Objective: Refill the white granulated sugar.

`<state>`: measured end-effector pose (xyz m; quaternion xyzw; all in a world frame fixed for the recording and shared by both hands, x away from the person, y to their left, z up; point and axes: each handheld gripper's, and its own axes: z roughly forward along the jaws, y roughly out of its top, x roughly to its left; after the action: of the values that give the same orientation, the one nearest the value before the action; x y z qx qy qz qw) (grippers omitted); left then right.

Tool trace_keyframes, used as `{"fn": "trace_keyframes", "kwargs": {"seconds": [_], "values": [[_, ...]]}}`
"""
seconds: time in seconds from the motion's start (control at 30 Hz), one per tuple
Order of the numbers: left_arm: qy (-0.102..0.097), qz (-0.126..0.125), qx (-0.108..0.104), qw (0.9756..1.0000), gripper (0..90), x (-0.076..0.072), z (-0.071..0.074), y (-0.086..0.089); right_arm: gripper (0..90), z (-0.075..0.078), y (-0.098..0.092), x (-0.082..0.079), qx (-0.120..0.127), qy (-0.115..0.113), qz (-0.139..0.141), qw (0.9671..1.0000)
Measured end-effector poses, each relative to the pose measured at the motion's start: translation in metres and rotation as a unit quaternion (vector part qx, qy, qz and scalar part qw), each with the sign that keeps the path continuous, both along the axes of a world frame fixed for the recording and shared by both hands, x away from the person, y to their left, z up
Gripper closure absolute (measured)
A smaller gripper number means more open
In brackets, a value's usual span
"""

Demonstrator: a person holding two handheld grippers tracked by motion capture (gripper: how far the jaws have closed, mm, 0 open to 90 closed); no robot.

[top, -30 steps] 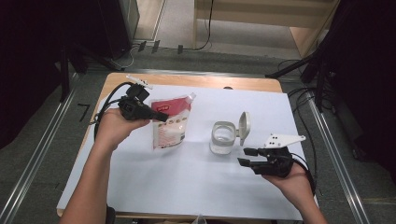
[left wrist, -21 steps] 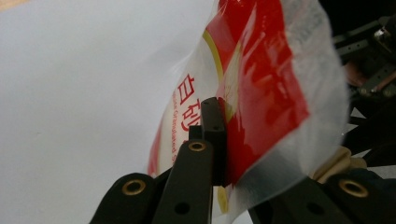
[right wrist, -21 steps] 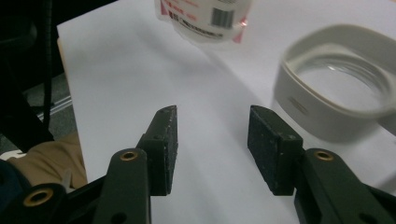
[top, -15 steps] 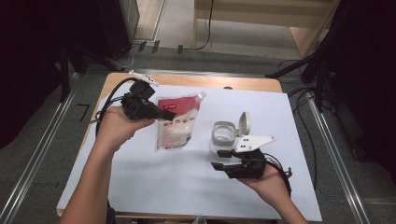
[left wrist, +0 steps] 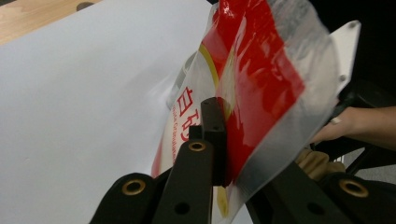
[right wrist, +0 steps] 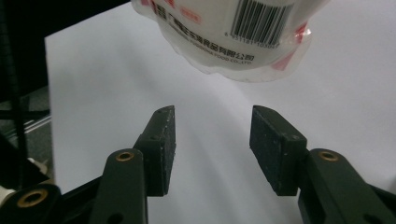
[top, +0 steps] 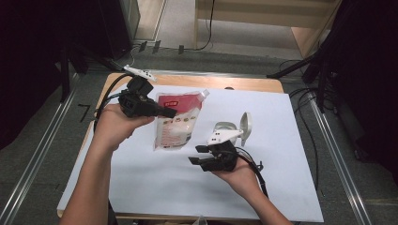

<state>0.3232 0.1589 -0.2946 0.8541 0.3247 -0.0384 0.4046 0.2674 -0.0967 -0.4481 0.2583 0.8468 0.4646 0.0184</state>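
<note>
A red and white pouch (top: 176, 125) with a spout at its top corner lies on the white sheet (top: 155, 183), its upper end raised. My left gripper (top: 170, 113) is shut on that upper left edge. In the left gripper view the jaws (left wrist: 215, 116) pinch the pouch's (left wrist: 261, 79) clear and red film. My right gripper (top: 196, 154) hovers open to the right of the pouch's lower end, pointing left. Its own view has the gripper (right wrist: 212, 126) with nothing between the pads and the pouch's barcode end (right wrist: 233, 32) just ahead.
A small white container (top: 224, 127) with its flip lid (top: 245, 126) standing open sits just behind my right hand. The sheet covers most of the wooden table (top: 225, 82). Cables trail off both grippers toward the table's sides.
My right hand has moved left from the table's right side, past the container, toward the pouch's lower end. My left gripper has lifted the pouch's top slightly.
</note>
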Motion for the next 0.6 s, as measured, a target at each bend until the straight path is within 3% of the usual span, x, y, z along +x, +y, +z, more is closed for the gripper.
{"fn": "trace_keyframes", "kwargs": {"seconds": [0.1,0.3,0.47,0.6], "values": [[0.001,0.004,-0.008,1.0000,90.0,0.000,0.005,-0.001,51.3,-0.008,0.010,0.006,-0.005,-0.010,-0.013,0.9999],[-0.002,0.004,-0.013,0.9999,90.0,-0.001,0.009,-0.004,50.9,-0.022,0.022,0.016,-0.001,-0.002,-0.034,0.9994],[-0.010,-0.002,-0.004,0.9999,90.0,-0.003,0.008,-0.009,49.5,-0.030,0.030,0.021,0.001,0.000,-0.055,0.9985],[-0.005,-0.005,0.003,1.0000,90.0,-0.003,0.005,-0.012,50.1,-0.037,0.034,0.024,0.013,0.001,-0.071,0.9974]]}}
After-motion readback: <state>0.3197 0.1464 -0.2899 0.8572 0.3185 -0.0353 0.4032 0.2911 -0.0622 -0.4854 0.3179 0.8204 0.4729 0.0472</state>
